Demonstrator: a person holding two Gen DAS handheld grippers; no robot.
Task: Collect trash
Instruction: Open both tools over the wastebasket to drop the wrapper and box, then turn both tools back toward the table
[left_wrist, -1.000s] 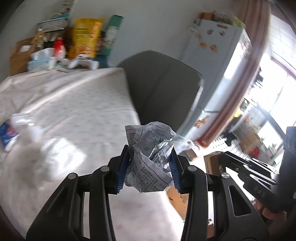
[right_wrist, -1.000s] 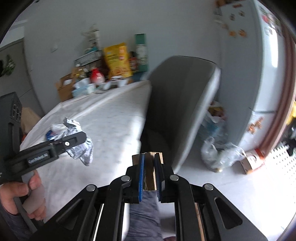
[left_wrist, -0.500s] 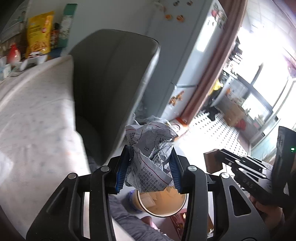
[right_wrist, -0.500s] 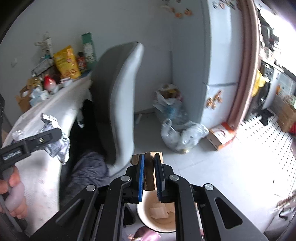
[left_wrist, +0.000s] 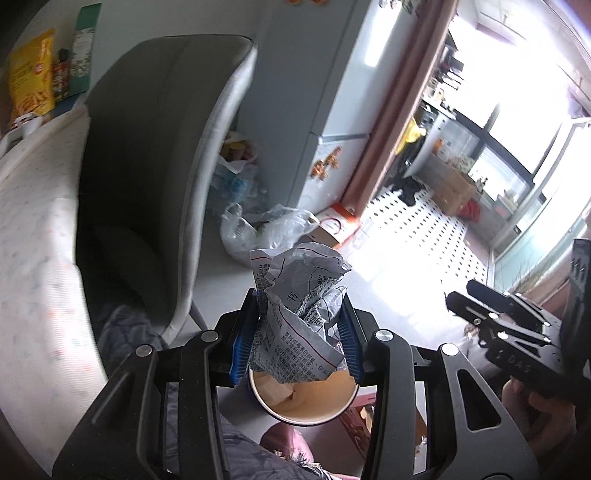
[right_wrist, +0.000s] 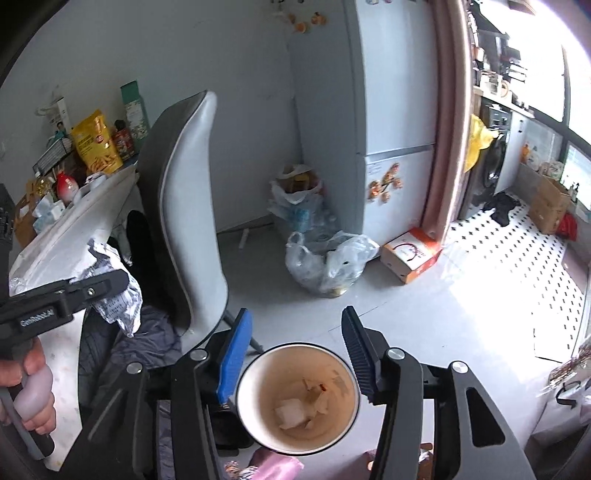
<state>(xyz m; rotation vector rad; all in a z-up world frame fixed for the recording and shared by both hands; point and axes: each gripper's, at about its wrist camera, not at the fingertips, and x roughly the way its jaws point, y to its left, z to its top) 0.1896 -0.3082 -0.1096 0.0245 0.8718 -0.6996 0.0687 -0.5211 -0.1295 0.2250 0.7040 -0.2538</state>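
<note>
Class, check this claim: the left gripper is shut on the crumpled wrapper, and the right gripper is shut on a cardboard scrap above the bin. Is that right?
Not quite. The right wrist view shows the right gripper open and holding nothing above the bin. The left gripper is indeed shut on the crumpled wrapper.

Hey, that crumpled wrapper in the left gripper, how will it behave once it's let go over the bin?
The crumpled wrapper looks thin and creased, so probably very light and floppy, apt to flutter rather than drop straight. The left gripper dents its sides, so it likely springs back somewhat. The bin sits just below, and should catch it.
</note>
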